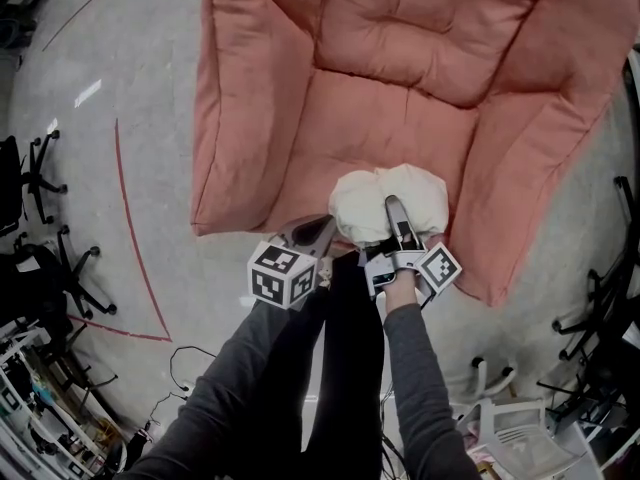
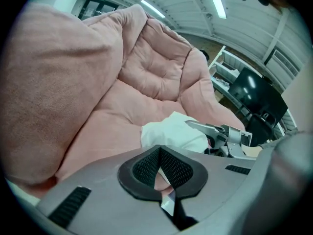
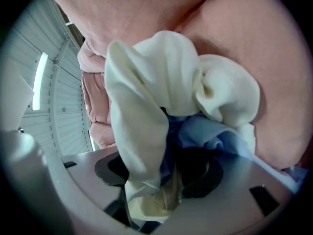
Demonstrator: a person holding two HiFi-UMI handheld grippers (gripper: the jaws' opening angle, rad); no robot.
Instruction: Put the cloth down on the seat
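A bunched cream cloth (image 1: 385,193) lies at the front edge of the pink armchair's seat (image 1: 370,133). My right gripper (image 1: 395,208) reaches into it from the front, one finger lying on top of the bundle. In the right gripper view the cloth (image 3: 166,82), with a light blue fold (image 3: 210,136) inside it, hangs loosely between the wide-set jaws of my right gripper (image 3: 164,173), and a dark gap shows beside one pad. My left gripper (image 1: 318,230) hovers just left of the cloth (image 2: 171,131). Seen from its own camera, the left gripper (image 2: 160,153) has its pads together and holds nothing.
The armchair's thick arms (image 1: 240,118) rise on both sides of the seat. Office chairs (image 1: 40,178) and a red floor line (image 1: 130,238) are at the left. A white chair (image 1: 520,433) stands at the lower right. The person's dark trouser legs (image 1: 330,368) are just before the armchair.
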